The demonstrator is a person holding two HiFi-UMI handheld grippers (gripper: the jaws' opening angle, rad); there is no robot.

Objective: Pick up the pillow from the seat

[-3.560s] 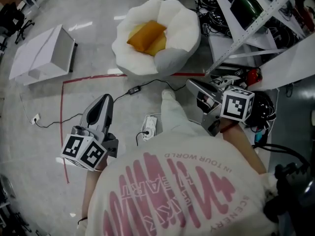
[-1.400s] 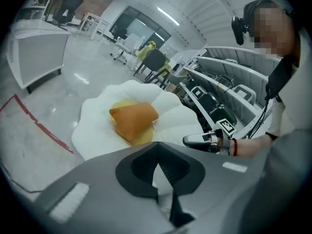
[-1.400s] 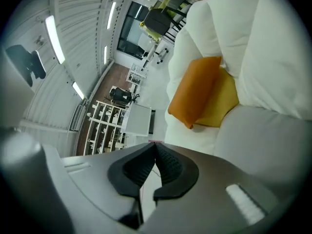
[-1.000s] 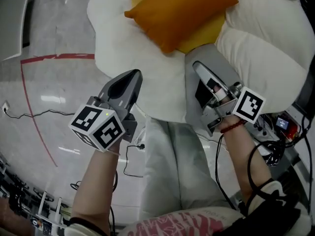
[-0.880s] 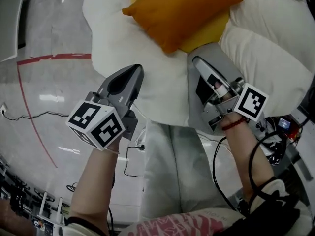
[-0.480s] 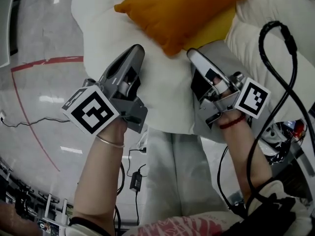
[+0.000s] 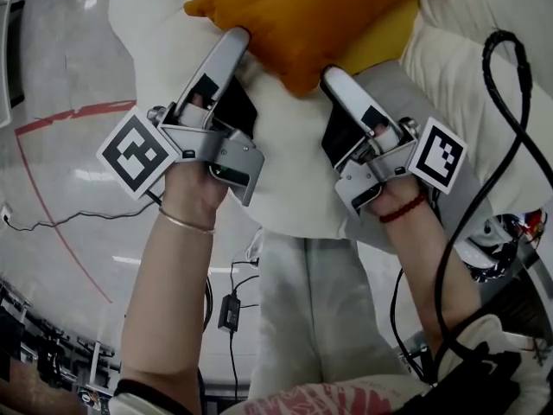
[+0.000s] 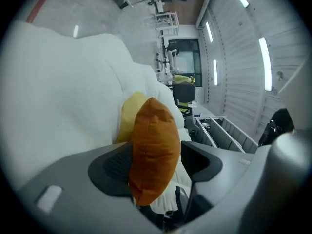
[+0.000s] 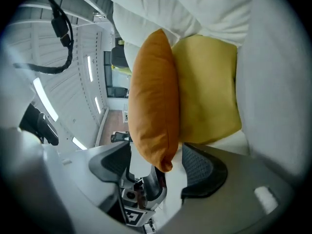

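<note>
No legible words or numbers, pink shirt print (image 7: 294,401) cut off, unreadable

The plump orange pillow (image 7: 320,15) lies in the puffy white seat (image 7: 147,24).

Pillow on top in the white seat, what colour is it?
The pillow is orange, plain, no pattern. The head view shows it best.

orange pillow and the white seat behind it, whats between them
A yellow cushion lies between the orange pillow and the white seat, right against the pillow. The right gripper view shows this most clearly.
</note>
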